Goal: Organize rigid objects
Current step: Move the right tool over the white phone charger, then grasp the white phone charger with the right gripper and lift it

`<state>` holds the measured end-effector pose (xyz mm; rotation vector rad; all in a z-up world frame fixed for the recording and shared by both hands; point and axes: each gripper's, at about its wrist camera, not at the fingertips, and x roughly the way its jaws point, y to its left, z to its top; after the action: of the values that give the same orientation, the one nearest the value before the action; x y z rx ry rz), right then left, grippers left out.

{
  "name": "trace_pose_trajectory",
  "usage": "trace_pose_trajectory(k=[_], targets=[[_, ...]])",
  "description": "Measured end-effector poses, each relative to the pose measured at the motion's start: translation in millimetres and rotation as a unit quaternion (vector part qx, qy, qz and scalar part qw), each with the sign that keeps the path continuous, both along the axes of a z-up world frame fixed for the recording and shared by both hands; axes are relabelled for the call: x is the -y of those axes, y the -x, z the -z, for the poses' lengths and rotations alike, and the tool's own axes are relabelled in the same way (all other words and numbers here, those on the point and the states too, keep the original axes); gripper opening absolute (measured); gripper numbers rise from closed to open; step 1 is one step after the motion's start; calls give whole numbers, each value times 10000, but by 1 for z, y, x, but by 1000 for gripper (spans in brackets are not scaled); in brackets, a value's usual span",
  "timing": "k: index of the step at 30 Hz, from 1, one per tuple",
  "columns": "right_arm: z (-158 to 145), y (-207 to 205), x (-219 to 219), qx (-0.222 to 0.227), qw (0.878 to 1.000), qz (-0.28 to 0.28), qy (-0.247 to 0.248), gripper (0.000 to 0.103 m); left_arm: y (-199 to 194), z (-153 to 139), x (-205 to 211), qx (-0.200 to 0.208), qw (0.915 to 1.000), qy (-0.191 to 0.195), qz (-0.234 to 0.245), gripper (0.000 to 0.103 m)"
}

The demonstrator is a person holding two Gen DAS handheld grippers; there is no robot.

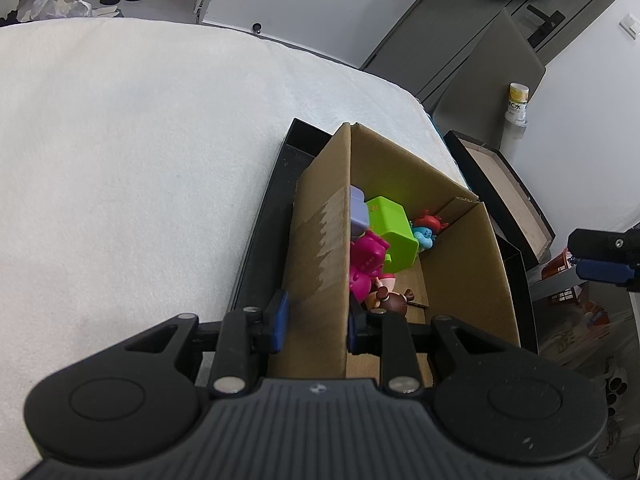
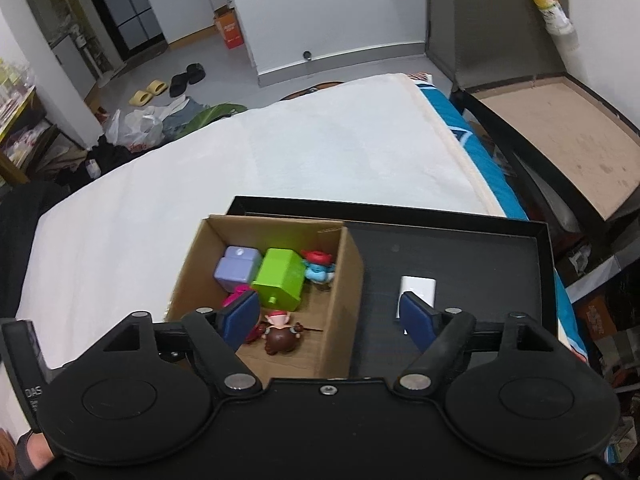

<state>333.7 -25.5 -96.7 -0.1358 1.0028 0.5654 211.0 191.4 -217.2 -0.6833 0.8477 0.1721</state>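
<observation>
White bedspread [image 2: 280, 152] carries brown cardboard box [image 2: 340, 292] of bright toys [image 2: 280, 278].

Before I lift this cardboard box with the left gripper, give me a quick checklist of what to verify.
1. Left gripper on the cardboard box wall: ok, one pad on each side of the wall.
2. Grip firm enough to lift: cannot tell.
3. Right gripper free: ok, open and empty above the box.
4. Toys inside the box: ok, the green block, purple block, blue figure and brown figure all lie below the rim.
5. White card apart from the box: ok, it lies beside it on the black tray.
</observation>
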Motion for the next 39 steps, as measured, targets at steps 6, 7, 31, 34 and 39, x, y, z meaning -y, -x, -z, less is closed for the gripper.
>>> trace_pose_trajectory(k=[6,7,31,34,39], targets=[[16,-10,18,-18,9997,174,-155,77,-1,-1,2,-23,10000,-52,-26,25],[20,-11,21,-20,9997,178,-173,76,-1,-1,3,-29,10000,-59,-30,25],[123,-60,38,-118,9996,219,-108,56,-13,6,8,-298,9991,-258,-140,25],[130,-64,36,-147,9996,245,-44,55,-15,8,8,-328,9990,-254,-146,25],[138,-64,33,-106,9995,271,127,55,-16,10,7,-343,9990,-250,-140,25]])
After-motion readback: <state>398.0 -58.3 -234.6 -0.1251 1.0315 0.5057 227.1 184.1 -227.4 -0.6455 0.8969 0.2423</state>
